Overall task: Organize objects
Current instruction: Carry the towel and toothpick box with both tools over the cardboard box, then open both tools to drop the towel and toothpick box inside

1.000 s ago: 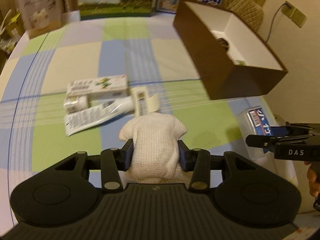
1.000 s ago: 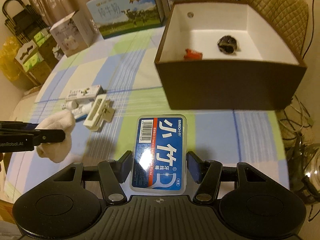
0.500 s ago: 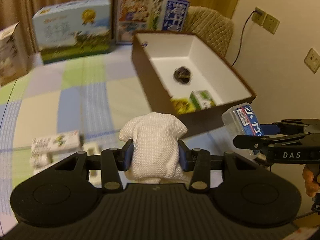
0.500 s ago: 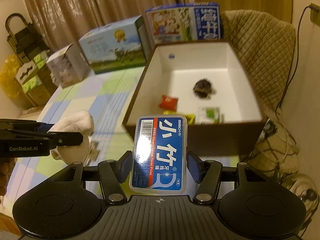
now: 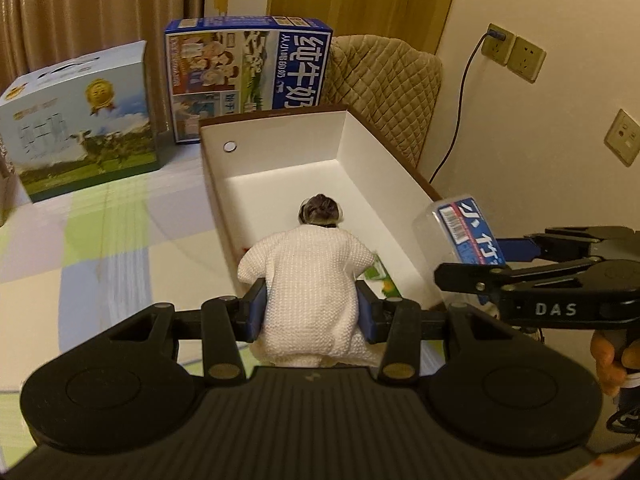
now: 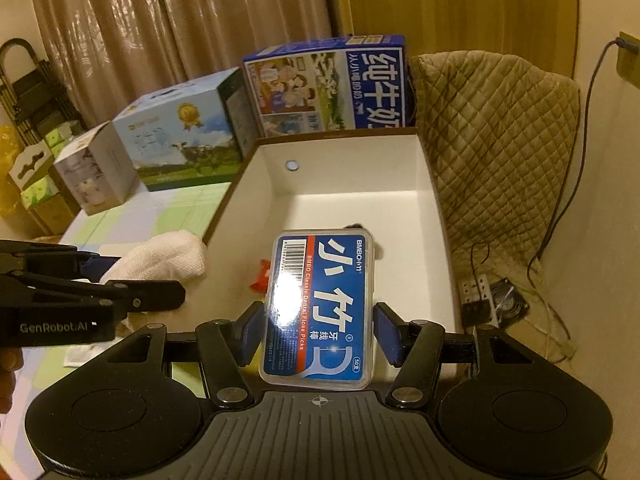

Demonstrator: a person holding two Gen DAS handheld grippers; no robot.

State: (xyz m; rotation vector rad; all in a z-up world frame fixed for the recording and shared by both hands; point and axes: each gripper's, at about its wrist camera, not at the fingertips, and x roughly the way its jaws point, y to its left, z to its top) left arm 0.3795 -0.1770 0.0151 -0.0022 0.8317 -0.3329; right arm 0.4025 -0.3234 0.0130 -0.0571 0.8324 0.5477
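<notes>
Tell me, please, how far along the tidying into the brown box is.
Done: a dark round item and small packets lie in the brown box. In hand: left tongs grip the white cloth; right tongs grip the floss-pick case. Left: releasing both.

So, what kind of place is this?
Probably a room in a home, not a lab: closed curtains, a quilted chair, wall sockets, and milk cartons on a table with a checked cloth.

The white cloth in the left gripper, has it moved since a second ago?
Yes. The white cloth, then over the tablecloth, has been carried to the brown box and now hangs over its near end.
</notes>
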